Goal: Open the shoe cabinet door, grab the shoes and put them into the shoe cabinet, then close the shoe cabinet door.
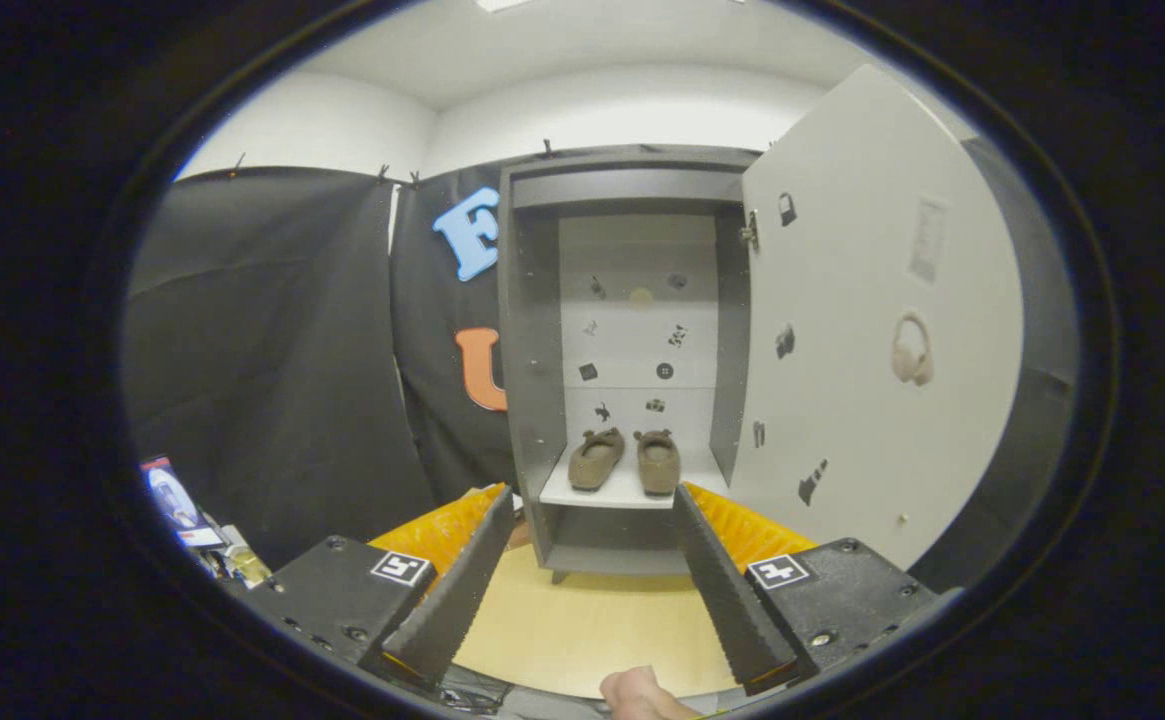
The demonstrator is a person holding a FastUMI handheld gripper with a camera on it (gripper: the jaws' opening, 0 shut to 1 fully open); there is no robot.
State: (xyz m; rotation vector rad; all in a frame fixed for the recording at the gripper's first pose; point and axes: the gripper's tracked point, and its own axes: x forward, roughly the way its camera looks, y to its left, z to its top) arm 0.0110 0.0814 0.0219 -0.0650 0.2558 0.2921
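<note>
1. Floor (582, 625): pale wood-grain board, smooth.
2. Cabinet (527, 350): tall grey box with a white back panel dotted with small stickers, too small to read.
3. Door (872, 330): flat, pale, swung open rightward.
4. Shoes (627, 460): brown, soft-looking pair on the white shelf (622, 492), beyond the fingers.
5. Gripper (592, 510): ribbed black fingers, spread wide, holding nothing.

My gripper (592, 500) has 2 black ribbed fingers (452, 590) on orange backing, black screwed blocks each bearing 1 square black-and-white marker (400, 568), jaws spread apart, empty.
</note>
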